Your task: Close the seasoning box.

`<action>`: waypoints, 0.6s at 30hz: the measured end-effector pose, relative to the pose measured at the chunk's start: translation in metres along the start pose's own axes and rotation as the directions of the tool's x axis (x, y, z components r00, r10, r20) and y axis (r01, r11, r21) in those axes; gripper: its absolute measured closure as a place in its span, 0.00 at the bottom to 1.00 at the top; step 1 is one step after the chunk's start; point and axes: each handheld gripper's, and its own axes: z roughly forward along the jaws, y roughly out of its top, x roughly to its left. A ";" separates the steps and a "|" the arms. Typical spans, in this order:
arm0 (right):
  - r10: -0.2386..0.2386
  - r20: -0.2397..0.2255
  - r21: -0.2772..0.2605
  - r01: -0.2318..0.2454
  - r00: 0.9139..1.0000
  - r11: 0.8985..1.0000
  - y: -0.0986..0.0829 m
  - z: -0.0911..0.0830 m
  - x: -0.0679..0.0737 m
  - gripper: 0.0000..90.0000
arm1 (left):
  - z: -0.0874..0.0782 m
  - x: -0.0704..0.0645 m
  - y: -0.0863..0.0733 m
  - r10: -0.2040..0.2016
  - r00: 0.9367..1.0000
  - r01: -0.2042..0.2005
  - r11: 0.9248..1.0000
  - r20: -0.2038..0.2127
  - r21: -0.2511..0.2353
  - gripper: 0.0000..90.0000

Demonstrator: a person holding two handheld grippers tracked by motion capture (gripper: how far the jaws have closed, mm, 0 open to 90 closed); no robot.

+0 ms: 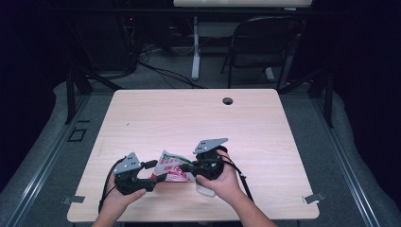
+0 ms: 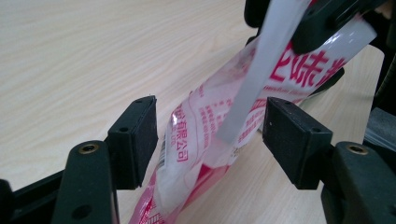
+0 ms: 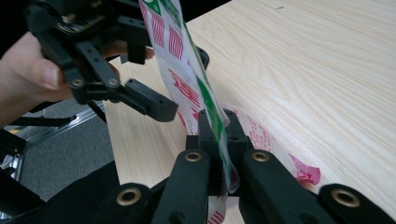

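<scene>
Packet (image 1: 171, 166) sits near the table's (image 1: 265, 127) front edge, left of centre, held up off the wood between the two grippers. It is a flat plastic sachet printed in red, white and green.

Right gripper (image 3: 215, 140): jaws closed on the packet's edge, clamping the film between the pads; in the high view this gripper (image 1: 188, 167) is at the packet's right end.

Left gripper (image 2: 209, 135): jaws spread wide, one pad on either side of the packet, neither pad touching it as far as the left gripper view shows. In the high view it (image 1: 160, 171) is at the packet's left end, nearer the table's front-left corner.

Long axis of the packet runs from the left gripper away and upward toward the right gripper, tilted, crossing the gap between the left jaws at a slant. The packet's lower end hangs below those jaws.

Judgement: the coming move is a closing of the left jaws on the film. The packet already lies inside their gap, so little travel is needed; the slanted film may slip or crumple if pinched off-centre.
</scene>
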 end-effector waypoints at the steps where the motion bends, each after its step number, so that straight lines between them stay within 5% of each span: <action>1: -0.001 -0.001 -0.004 0.001 1.000 1.000 0.000 -0.001 0.000 1.00 | 0.002 0.001 -0.002 -0.003 1.000 0.003 1.000 -0.004 0.001 0.39; 18: -0.020 -0.006 -0.014 0.020 1.000 1.000 0.009 -0.014 0.006 1.00 | 0.023 0.003 -0.022 -0.001 1.000 0.000 1.000 0.031 0.031 0.31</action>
